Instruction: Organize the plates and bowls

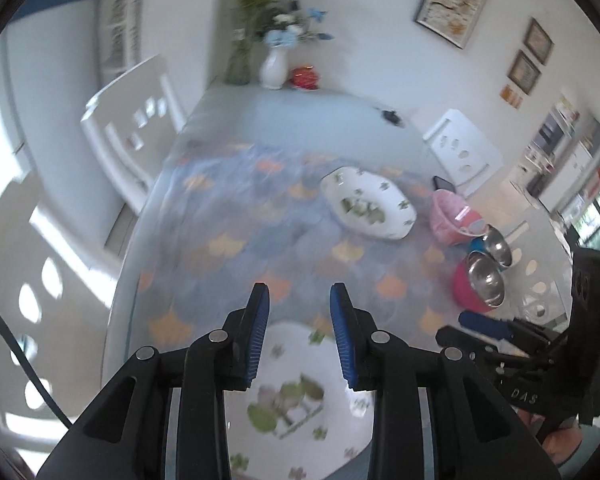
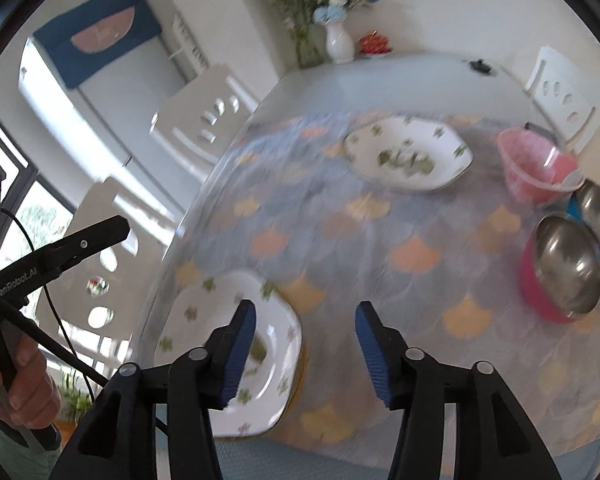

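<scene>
A white floral plate [image 1: 296, 400] [image 2: 204, 320] lies at the table's near edge. My left gripper [image 1: 300, 292] hangs above it, open, with nothing between its blue pads. My right gripper [image 2: 306, 308] stands open over the patterned cloth just right of that plate, also empty. Farther back sits a second white floral dish [image 1: 368, 204] [image 2: 408, 156]. To its right are a pink bowl [image 1: 452, 216] [image 2: 536, 168], a steel bowl with a pink outside [image 1: 482, 280] [image 2: 564, 268] and a steel bowl with a blue outside [image 1: 496, 244] [image 2: 598, 208].
A white vase of flowers [image 1: 274, 68] and a red item [image 1: 305, 77] stand at the table's far end, with a small black object [image 1: 390, 116] nearby. White chairs [image 1: 132, 128] flank the table. A dark phone [image 1: 444, 184] lies behind the pink bowl. A hand [image 2: 20, 384] holds the left gripper's handle.
</scene>
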A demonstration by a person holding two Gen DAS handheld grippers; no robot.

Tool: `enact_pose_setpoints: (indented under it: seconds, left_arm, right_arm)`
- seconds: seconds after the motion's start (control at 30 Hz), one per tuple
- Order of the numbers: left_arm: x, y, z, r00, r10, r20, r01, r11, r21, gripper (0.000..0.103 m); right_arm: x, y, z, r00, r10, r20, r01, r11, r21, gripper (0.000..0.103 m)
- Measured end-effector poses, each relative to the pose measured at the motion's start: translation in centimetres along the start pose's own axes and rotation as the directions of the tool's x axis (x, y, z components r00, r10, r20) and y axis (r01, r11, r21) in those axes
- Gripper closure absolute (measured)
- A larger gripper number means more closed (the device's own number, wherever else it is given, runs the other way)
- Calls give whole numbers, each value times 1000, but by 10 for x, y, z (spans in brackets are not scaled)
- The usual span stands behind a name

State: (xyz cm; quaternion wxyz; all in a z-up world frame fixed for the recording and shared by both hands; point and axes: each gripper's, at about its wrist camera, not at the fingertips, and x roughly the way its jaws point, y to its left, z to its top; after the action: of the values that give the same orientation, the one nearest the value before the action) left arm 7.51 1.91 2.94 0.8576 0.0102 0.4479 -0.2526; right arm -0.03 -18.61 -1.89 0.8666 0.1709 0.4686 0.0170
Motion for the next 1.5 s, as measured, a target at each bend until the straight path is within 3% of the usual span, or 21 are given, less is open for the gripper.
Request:
enact_pose_setpoints:
  seconds: [0.13, 0.27, 0.3, 0.4, 0.53, 0.8, 0.97, 1.1, 1.23, 1.3, 1.5]
  left_arm:
    - [21, -15, 39, 999, -41, 5, 40, 997, 67, 72]
    - [53, -22, 72, 995, -98, 5, 97, 994, 56, 38]
    - [60, -23, 76, 994, -106, 5, 106, 993, 55, 36]
    - [104, -28, 97, 988, -145, -49, 147, 988, 40, 36]
    - [160, -31, 107, 982, -123, -140, 128, 991, 25, 38]
    - [264, -31, 101, 935, -143, -325, 133, 990, -51, 43]
    - [290, -29, 93, 917, -153, -368, 137, 988, -69, 54]
    - [302, -31, 92, 909, -155, -386, 142, 988, -63, 60]
    - [312, -28, 94, 903, -157, -400, 138, 987, -76, 61]
    - [314, -29, 97, 903, -163, -397, 146, 987, -73, 63]
    - [316, -29, 100, 901, -164, -401, 156, 986, -54, 64]
  right_arm:
    - [-2, -24, 28, 998, -37, 55, 33, 998, 59, 50]
    - [10, -51, 58, 995, -77, 55, 70, 990, 125, 50]
    - [15, -58, 65, 994, -89, 56, 80, 986, 145, 50]
    - [33, -82, 85, 990, -133, 44, 121, 971, 206, 50]
    - [68, -117, 105, 985, -170, 2, 162, 941, 298, 50]
    - [136, -166, 124, 963, -245, -111, 269, 887, 375, 50]
    - [156, -179, 128, 957, -262, -123, 289, 880, 377, 50]
    - [165, -185, 132, 956, -265, -124, 293, 883, 366, 63]
    - [173, -189, 134, 952, -281, -122, 306, 881, 360, 71]
    - [177, -187, 137, 956, -269, -115, 292, 890, 351, 80]
    - [174, -167, 134, 950, -298, -96, 312, 895, 318, 82]
